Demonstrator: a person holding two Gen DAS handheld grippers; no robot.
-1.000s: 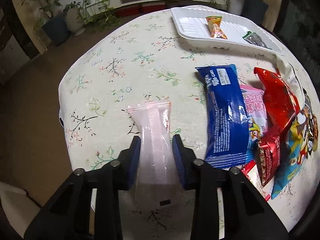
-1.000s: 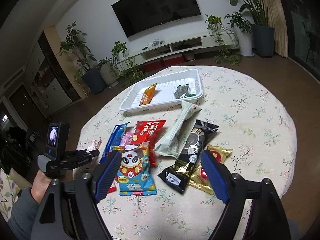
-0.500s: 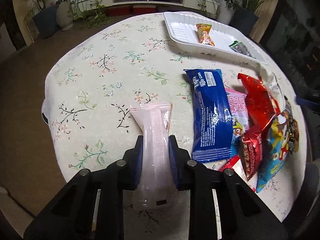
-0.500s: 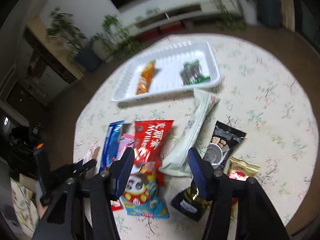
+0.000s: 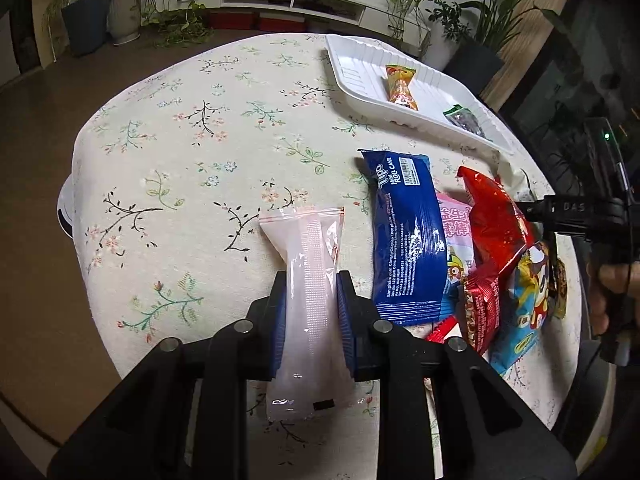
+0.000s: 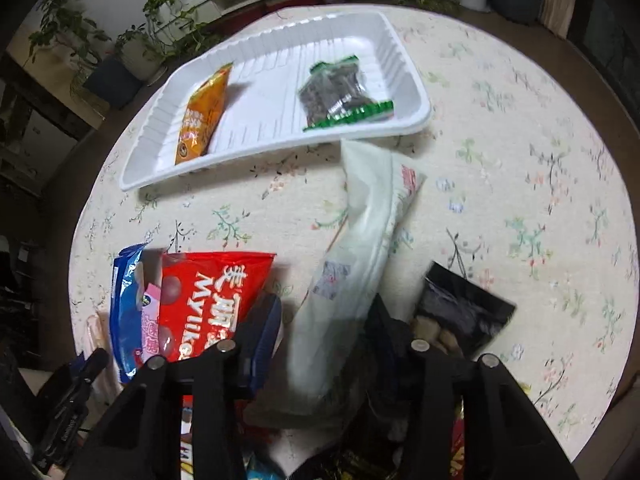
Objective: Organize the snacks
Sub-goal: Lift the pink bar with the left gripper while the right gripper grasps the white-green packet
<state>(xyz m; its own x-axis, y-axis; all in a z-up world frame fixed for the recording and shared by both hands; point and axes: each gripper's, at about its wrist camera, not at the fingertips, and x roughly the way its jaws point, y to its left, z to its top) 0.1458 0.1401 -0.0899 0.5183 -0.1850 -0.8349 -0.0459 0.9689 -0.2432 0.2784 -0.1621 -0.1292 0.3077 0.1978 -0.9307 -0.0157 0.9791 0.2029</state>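
Observation:
My left gripper [image 5: 311, 304] is shut on a pale pink translucent snack packet [image 5: 310, 288] that lies lengthwise between its blue pads, just above the table's near-left edge. My right gripper [image 6: 326, 320] is open, its fingers on either side of a long pale green packet [image 6: 356, 256], low over it. The white tray [image 6: 408, 68] at the back holds an orange packet [image 6: 202, 116] and a green-edged dark packet [image 6: 340, 94]; it also shows in the left wrist view [image 5: 352, 56].
Loose snacks lie in a pile: a blue roll-cake pack [image 5: 408, 232], a pink pack [image 5: 454, 232], a red bag [image 6: 208, 300] and a black bag [image 6: 460, 312]. The round floral tablecloth [image 5: 192, 136] drops off at the near edge.
My left gripper closed on the pink packet. My right gripper came down and forward over the pale green packet and its jaws narrowed around it.

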